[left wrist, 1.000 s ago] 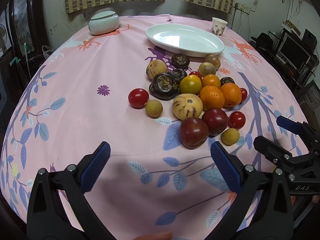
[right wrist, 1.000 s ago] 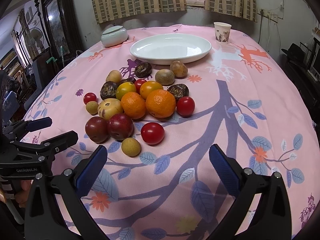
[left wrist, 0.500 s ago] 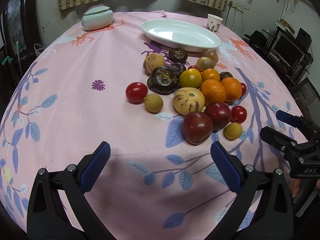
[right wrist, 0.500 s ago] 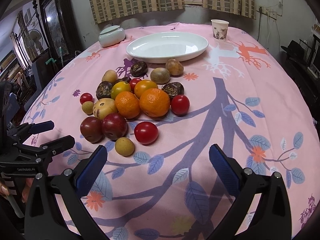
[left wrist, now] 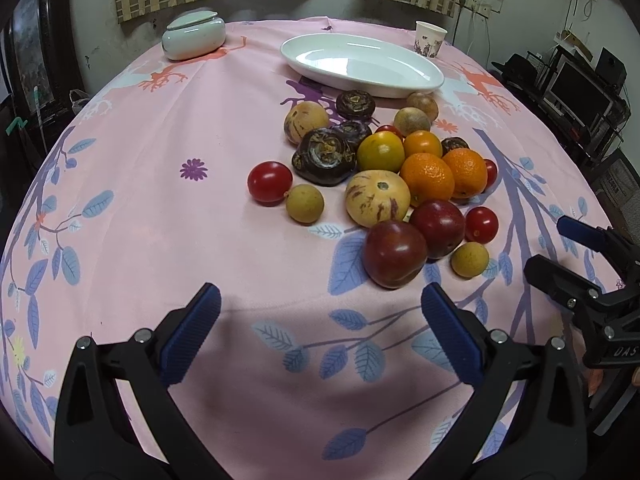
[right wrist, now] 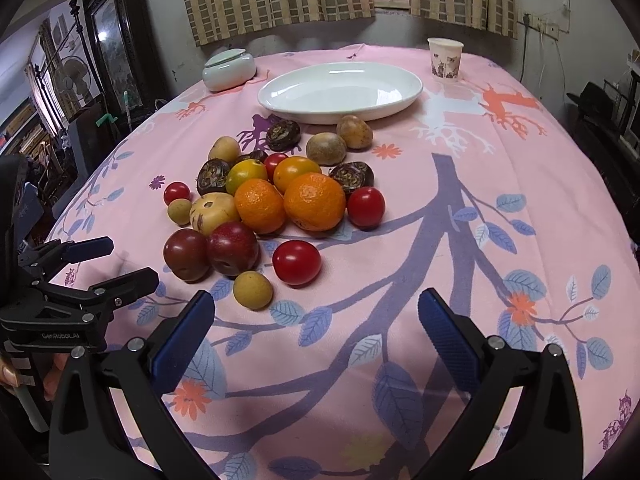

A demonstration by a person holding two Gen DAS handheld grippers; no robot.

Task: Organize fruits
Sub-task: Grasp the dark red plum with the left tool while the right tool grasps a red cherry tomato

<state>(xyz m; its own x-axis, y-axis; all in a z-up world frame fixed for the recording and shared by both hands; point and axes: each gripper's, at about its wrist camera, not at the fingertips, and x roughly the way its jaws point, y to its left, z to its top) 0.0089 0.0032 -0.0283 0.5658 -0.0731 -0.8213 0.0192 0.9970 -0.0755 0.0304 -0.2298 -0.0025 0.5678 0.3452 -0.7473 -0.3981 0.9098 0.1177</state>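
A pile of fruit lies on the pink tablecloth: two oranges (right wrist: 314, 201), dark plums (left wrist: 395, 253), red tomatoes (right wrist: 297, 262), a striped yellow melon-pear (left wrist: 377, 198), small tan fruits (right wrist: 253, 290) and dark wrinkled fruits (left wrist: 324, 156). Behind it sits an empty white oval plate (left wrist: 362, 61) (right wrist: 340, 91). My left gripper (left wrist: 320, 332) is open, low and short of the pile, nothing between its fingers. My right gripper (right wrist: 316, 330) is open too, just short of the nearest tan fruit. Each gripper shows at the edge of the other's view.
A pale lidded ceramic jar (left wrist: 194, 35) stands at the back left, a paper cup (right wrist: 445, 59) at the back right. The round table falls away on all sides; dark furniture and electronics (left wrist: 576, 88) stand to the right.
Both grippers have moved forward toward the fruit pile, which now looks larger and closer. Both have stayed open.
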